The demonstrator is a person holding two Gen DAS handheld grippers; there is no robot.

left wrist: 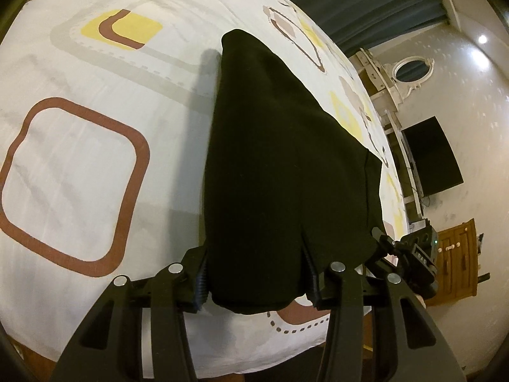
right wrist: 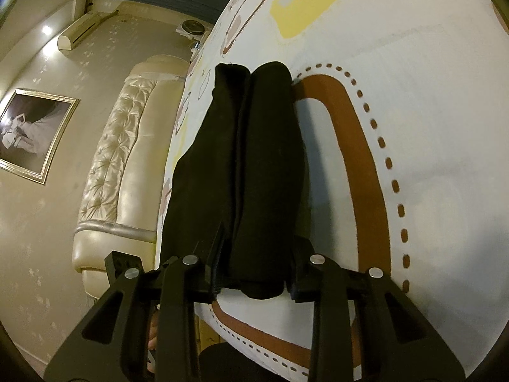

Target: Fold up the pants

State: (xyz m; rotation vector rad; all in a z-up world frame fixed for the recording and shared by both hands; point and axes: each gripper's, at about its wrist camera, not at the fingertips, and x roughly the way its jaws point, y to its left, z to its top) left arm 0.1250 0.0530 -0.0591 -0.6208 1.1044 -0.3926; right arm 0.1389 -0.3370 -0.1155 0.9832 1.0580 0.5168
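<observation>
- Black pants [left wrist: 286, 165]: lying lengthwise on the patterned bed sheet [left wrist: 79, 165], stretching away ahead of both sets of fingers, near end bunched between them.
- Left gripper [left wrist: 257, 273]: standing partly open, its fingers [left wrist: 198, 281] pressing the wide near edge of the fabric from both sides.
- Right gripper [right wrist: 254, 273]: standing narrower, its fingers [right wrist: 299, 270] clamping the folded leg ends; the dark cloth is making the exact pad contact hard to read.
- Padded headboard [right wrist: 124, 159]: showing left of the right fingers.
</observation>
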